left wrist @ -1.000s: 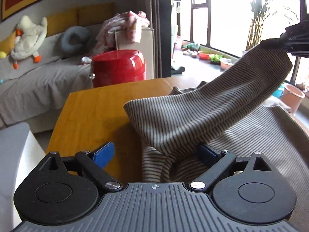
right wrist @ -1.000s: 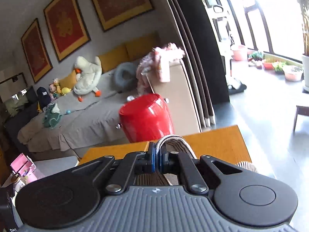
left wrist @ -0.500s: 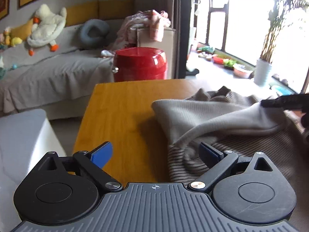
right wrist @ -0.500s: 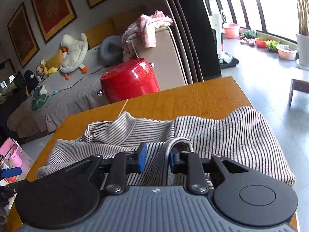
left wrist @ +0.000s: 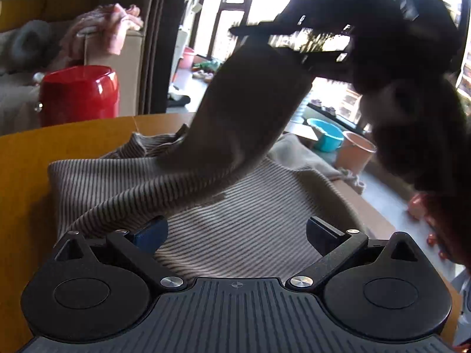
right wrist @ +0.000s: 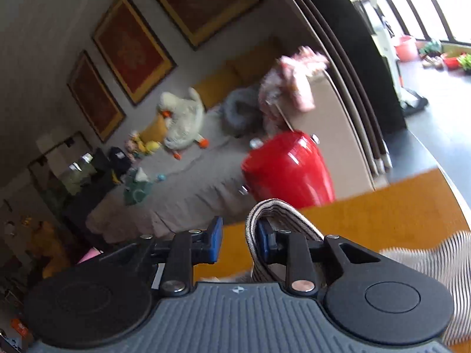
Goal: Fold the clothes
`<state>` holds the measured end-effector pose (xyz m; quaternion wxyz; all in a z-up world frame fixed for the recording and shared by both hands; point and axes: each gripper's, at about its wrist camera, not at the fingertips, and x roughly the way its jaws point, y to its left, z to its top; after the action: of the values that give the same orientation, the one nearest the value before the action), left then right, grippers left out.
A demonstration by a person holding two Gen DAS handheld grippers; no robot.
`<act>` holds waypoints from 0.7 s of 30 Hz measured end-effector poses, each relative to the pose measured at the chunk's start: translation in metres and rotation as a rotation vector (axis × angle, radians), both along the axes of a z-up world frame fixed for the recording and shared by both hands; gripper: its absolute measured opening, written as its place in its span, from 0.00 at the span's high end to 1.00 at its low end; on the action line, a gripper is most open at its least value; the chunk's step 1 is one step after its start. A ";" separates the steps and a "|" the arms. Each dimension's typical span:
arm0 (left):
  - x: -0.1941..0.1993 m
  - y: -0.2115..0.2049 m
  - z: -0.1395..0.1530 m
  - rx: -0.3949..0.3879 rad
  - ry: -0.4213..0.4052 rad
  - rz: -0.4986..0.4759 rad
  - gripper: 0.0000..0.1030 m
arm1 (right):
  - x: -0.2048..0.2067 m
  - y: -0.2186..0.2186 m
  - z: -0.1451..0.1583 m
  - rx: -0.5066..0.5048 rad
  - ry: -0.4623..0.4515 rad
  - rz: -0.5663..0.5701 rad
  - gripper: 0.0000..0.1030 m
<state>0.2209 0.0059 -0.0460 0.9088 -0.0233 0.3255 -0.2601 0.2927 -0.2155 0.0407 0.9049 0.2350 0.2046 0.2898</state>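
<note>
A beige striped knit sweater (left wrist: pixel 241 223) lies on the orange wooden table (left wrist: pixel 20 170). My left gripper (left wrist: pixel 235 232) is open low over the sweater's body, holding nothing. In the left wrist view my right gripper (left wrist: pixel 265 33) is raised high, and a sleeve (left wrist: pixel 247 111) hangs from it to the table. In the right wrist view the right gripper (right wrist: pixel 238 238) has its jaws apart, and the striped sleeve cuff (right wrist: pixel 265 209) is draped over its right finger (right wrist: pixel 263 238).
A red round bin (left wrist: pixel 78 94) stands beyond the table's far edge, also in the right wrist view (right wrist: pixel 288 170). Behind it is a grey sofa (right wrist: pixel 176 182) with a duck plush and pink clothes. Blue and pink buckets (left wrist: pixel 326 138) stand on the floor to the right.
My right gripper has lifted off the table, raising the sleeve high, and its jaws have opened wider. My left gripper has moved right over the sweater's body, still open.
</note>
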 end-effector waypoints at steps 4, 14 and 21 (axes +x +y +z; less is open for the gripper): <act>0.011 0.034 -0.004 -0.003 -0.009 0.192 0.00 | -0.007 -0.011 0.016 -0.037 -0.073 -0.016 0.76; -0.027 0.053 0.009 -0.033 0.013 0.099 0.00 | -0.001 -0.023 -0.087 -0.237 0.216 -0.189 0.72; -0.038 0.038 -0.001 -0.054 0.024 0.072 0.00 | -0.023 -0.028 -0.102 -0.109 0.324 -0.100 0.71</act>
<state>0.1833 0.0442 -0.0474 0.9126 -0.0629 0.3282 -0.2355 0.2693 -0.2439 -0.0611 0.8848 0.2393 0.3511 0.1911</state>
